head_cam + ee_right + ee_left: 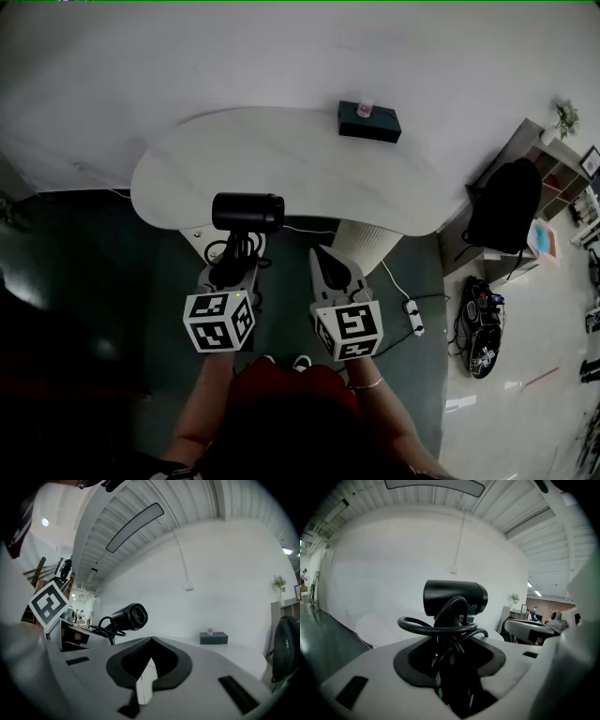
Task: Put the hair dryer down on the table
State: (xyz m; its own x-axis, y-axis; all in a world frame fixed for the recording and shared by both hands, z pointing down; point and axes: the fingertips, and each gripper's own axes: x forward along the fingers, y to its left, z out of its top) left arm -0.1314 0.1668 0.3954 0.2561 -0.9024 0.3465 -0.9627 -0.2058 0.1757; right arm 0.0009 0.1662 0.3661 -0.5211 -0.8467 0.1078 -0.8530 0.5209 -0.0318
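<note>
A black hair dryer [248, 211] with its cord looped round the handle stands upright in my left gripper [234, 255], which is shut on the handle. The barrel hangs over the near edge of the white table [281, 159]. In the left gripper view the hair dryer [454, 597] rises out of the left gripper [451, 667], cord coils across its front. My right gripper [330, 258] is beside it to the right, shut and empty. The right gripper view has the hair dryer [129, 616] at the left and the right gripper [151, 641] with jaws together.
A black box [369, 120] sits at the table's far edge. The ribbed table pedestal [361, 244] stands just beyond my right gripper. A white power strip [413, 319] and a dark bag [481, 328] lie on the floor at right; a black backpack [506, 211] hangs by a shelf.
</note>
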